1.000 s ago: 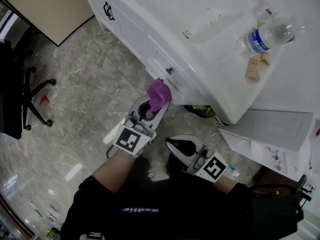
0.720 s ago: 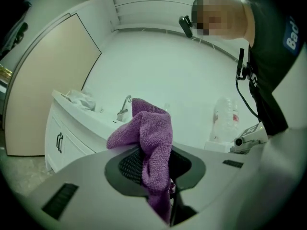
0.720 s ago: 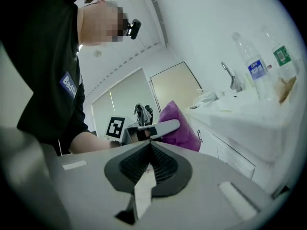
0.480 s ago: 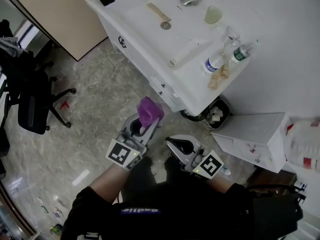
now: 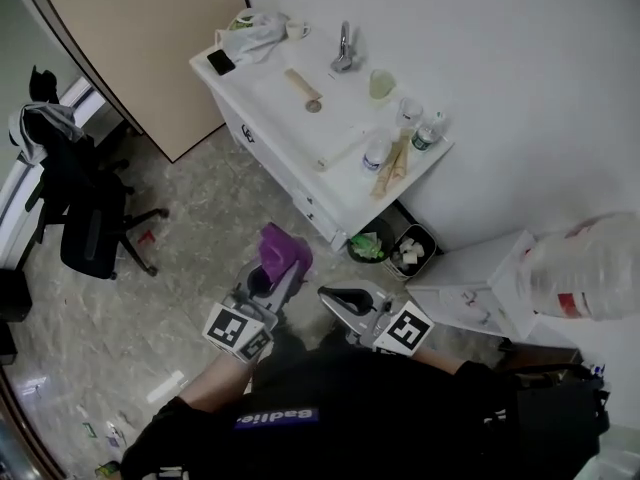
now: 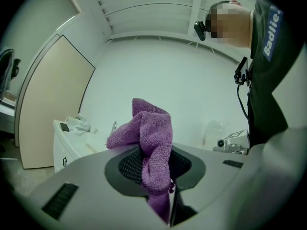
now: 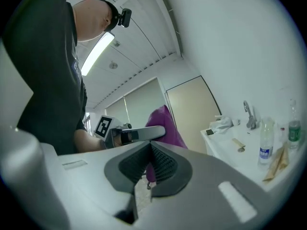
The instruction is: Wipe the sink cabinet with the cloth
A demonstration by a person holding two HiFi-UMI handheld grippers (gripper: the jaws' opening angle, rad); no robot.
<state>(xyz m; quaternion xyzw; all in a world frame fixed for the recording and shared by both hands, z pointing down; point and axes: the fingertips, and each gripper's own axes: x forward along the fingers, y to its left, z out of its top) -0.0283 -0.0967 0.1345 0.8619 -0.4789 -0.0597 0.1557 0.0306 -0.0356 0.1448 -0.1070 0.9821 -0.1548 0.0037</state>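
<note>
My left gripper (image 5: 272, 271) is shut on a purple cloth (image 5: 283, 250), held up in the air over the floor, well short of the white sink cabinet (image 5: 283, 173). In the left gripper view the cloth (image 6: 154, 133) bunches up out of the closed jaws of that gripper (image 6: 156, 163), and the cabinet (image 6: 64, 152) shows far off at the left. My right gripper (image 5: 331, 295) sits just right of the left one, shut and empty. The right gripper view shows this gripper (image 7: 148, 161) with its pads together, the cloth (image 7: 167, 127) beyond it, and the cabinet top (image 7: 240, 155) at right.
On the cabinet top stand a faucet (image 5: 343, 48), bottles (image 5: 378, 152), a cup (image 5: 381, 84) and a phone (image 5: 221, 62). A bin (image 5: 411, 249) and a white drawer unit (image 5: 470, 286) sit right of the cabinet. An office chair (image 5: 88, 220) stands at left, near a beige door (image 5: 140, 38).
The view has pulled back and up from the cabinet. My left gripper with the cloth has come away from the cabinet's drawer front. The right gripper stays beside it.
</note>
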